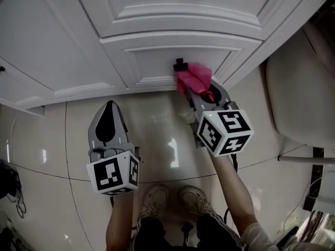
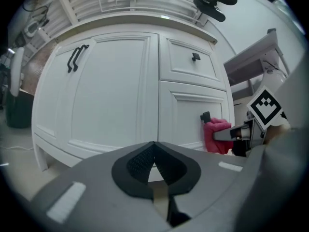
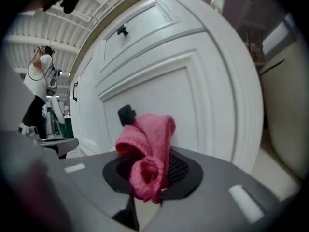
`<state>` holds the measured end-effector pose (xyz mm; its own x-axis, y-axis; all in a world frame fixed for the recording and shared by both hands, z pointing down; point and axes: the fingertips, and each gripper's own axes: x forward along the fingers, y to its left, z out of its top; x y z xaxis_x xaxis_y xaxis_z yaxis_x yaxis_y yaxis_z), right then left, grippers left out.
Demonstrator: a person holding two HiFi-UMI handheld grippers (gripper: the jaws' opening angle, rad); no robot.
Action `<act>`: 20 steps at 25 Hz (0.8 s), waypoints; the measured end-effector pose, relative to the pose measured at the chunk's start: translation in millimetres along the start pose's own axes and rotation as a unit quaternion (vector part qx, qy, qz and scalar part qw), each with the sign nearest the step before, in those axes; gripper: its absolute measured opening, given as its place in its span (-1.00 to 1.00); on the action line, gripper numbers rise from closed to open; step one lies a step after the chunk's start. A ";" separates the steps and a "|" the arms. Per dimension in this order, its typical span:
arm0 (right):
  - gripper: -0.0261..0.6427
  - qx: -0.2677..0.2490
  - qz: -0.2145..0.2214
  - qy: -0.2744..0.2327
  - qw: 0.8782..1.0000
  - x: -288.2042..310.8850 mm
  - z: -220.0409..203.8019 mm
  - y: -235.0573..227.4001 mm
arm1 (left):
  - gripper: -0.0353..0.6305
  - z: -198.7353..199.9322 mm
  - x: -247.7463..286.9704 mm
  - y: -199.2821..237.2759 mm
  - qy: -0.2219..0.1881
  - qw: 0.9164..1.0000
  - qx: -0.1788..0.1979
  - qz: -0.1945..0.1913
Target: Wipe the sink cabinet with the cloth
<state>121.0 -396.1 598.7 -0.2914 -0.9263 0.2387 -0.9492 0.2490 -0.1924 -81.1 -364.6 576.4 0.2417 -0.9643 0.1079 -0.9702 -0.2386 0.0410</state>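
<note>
Glossy tiled floor; white panelled sink cabinet (image 1: 157, 14). Item: bunched pink terry cloth (image 3: 149, 144), pinched in right tool (image 3: 153, 178), against lower door beside black knob (image 3: 126, 114). Likely light, soft, compliant; best held by its bunched fold. Left tool (image 2: 154, 153) pressed together, empty.

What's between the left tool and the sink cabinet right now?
Only bare floor tile lies between the left tool and the sink cabinet, as the head view shows.
</note>
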 end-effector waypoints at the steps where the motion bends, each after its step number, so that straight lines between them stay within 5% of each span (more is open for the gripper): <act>1: -0.67 -0.003 -0.020 -0.007 1.000 -8.3 2.5 -16.3 | -0.85 -1.6 1.8 -4.0 -0.001 1.000 0.001 -0.005; 8: -0.67 -0.052 -0.088 -0.009 0.995 -37.9 0.9 -73.9 | -0.85 -0.3 5.7 -19.2 0.004 1.000 0.009 -0.022; 13: -0.67 -0.019 -0.163 0.008 0.986 -56.0 -0.6 -125.4 | -0.85 43.7 5.7 -6.8 -0.032 0.999 0.025 -0.010; 16: -0.68 0.016 -0.135 -0.005 0.991 -82.9 33.1 -108.4 | -0.85 89.5 -12.3 -7.3 -0.055 0.998 0.016 -0.005; 20: -0.67 0.112 -0.046 -0.087 0.989 -153.5 123.8 -33.6 | -0.85 176.2 -62.1 -39.5 -0.097 0.995 0.000 -0.037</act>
<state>212.4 -297.2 450.7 -0.1612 -0.9817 0.1010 -0.9150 0.1103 -0.3881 -60.3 -315.5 393.1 0.3056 -0.9480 -0.0893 -0.9497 -0.3102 0.0424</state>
